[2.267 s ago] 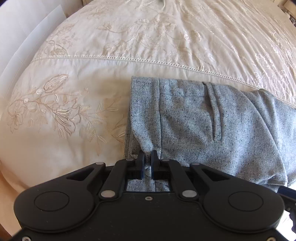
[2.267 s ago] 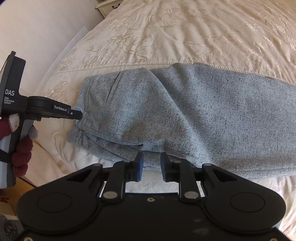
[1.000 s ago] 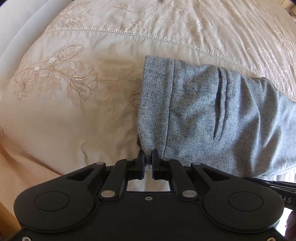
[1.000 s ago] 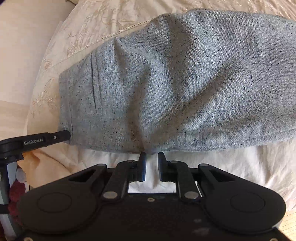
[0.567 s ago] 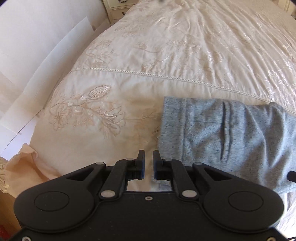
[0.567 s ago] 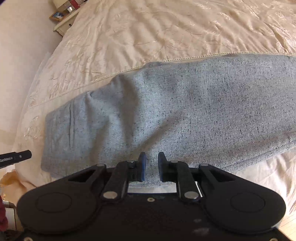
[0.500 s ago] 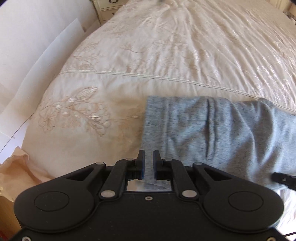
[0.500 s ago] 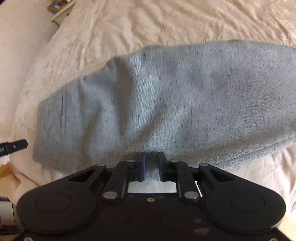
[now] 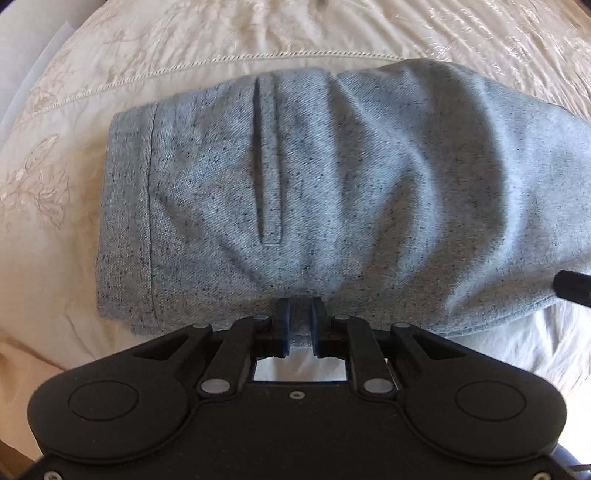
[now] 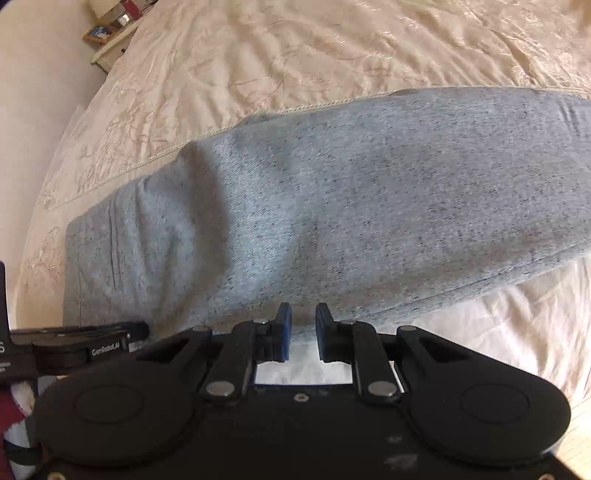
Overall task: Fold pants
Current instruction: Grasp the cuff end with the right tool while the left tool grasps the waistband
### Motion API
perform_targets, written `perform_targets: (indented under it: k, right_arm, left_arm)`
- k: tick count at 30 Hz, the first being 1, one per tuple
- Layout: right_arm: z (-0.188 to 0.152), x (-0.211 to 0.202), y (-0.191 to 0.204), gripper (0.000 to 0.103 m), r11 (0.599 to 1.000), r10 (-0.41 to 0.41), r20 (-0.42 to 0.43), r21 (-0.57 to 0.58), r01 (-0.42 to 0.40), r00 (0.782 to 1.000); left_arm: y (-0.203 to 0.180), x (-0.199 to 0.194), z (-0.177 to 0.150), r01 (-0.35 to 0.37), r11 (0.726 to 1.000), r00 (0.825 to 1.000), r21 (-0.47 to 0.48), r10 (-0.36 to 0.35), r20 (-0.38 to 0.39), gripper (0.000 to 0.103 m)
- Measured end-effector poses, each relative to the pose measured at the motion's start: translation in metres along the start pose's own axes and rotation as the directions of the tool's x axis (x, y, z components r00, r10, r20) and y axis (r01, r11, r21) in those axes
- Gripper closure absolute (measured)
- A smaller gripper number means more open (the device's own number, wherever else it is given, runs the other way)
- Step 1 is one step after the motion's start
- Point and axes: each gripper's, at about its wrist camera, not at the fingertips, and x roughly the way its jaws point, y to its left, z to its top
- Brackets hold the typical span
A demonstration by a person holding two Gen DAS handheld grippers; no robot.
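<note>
Embroidered bedspread (image 9: 258, 33) under grey pants (image 9: 369, 166)

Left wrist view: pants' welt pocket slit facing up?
Yes, the long narrow pocket slit shows on the top face of the grey pants.

The speckled grey folded pants (image 10: 369, 206) run past the right wrist view's right edge, their surface motion-blurred.
</note>
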Motion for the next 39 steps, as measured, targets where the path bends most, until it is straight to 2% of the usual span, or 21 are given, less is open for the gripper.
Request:
perform_targets:
  k: [3,6,10,15,18,21,24,27,30,34,39]
  right_arm:
    - [0.009,-0.006,-0.030,0.085,0.998,-0.015,0.025,0.064,0.013,1.000]
    - [0.019,-0.011,-0.064,0.085,0.994,-0.031,0.031,0.103,0.027,0.999]
    - [0.031,-0.020,-0.118,0.085,0.989,-0.053,0.042,0.143,0.047,0.998]
    - [0.052,-0.029,-0.194,0.084,0.979,-0.107,0.048,0.179,0.097,0.993]
    - [0.066,-0.027,-0.243,0.085,0.967,-0.169,0.032,0.197,0.160,0.985]
    - [0.076,-0.025,-0.297,0.087,0.950,-0.217,-0.005,0.228,0.212,0.976]
    - [0.084,-0.025,-0.330,0.090,0.940,-0.222,-0.042,0.256,0.225,0.974]
    - [0.093,-0.033,-0.340,0.087,0.945,-0.205,-0.056,0.248,0.213,0.977]
    - [0.106,-0.041,-0.329,0.083,0.964,-0.172,-0.039,0.198,0.177,0.984]
    - [0.124,-0.048,-0.294,0.083,0.986,-0.111,0.007,0.127,0.109,0.994]
    - [0.146,-0.049,-0.229,0.082,0.999,0.014,0.043,0.036,-0.015,0.999]
  left_arm:
    - [0.002,-0.010,0.003,-0.027,0.999,1.000,-0.030,0.027,0.004,0.083]
    - [-0.008,-0.032,0.007,-0.067,0.996,0.996,-0.054,0.070,0.060,0.083]
    - [-0.040,-0.052,0.013,-0.028,0.995,0.992,-0.097,0.040,0.121,0.083]
    - [-0.088,-0.036,0.022,-0.021,0.993,0.996,-0.117,0.031,0.089,0.082]
    - [-0.101,-0.011,0.020,-0.088,0.987,0.996,-0.132,0.092,0.022,0.082]
    - [-0.104,0.002,0.018,-0.140,0.982,0.990,-0.130,0.142,0.011,0.079]
    - [-0.103,-0.001,0.020,-0.152,0.975,0.988,-0.161,0.154,0.002,0.079]
    - [-0.097,-0.014,0.024,-0.146,0.960,0.989,-0.238,0.148,-0.007,0.079]
    - [-0.089,-0.034,0.030,-0.131,0.944,0.990,-0.303,0.143,0.018,0.079]
    - [-0.084,-0.055,0.044,-0.134,0.939,0.984,-0.317,0.164,0.070,0.079]
    - [-0.065,-0.051,0.070,-0.136,0.941,0.980,-0.311,0.174,0.096,0.079]
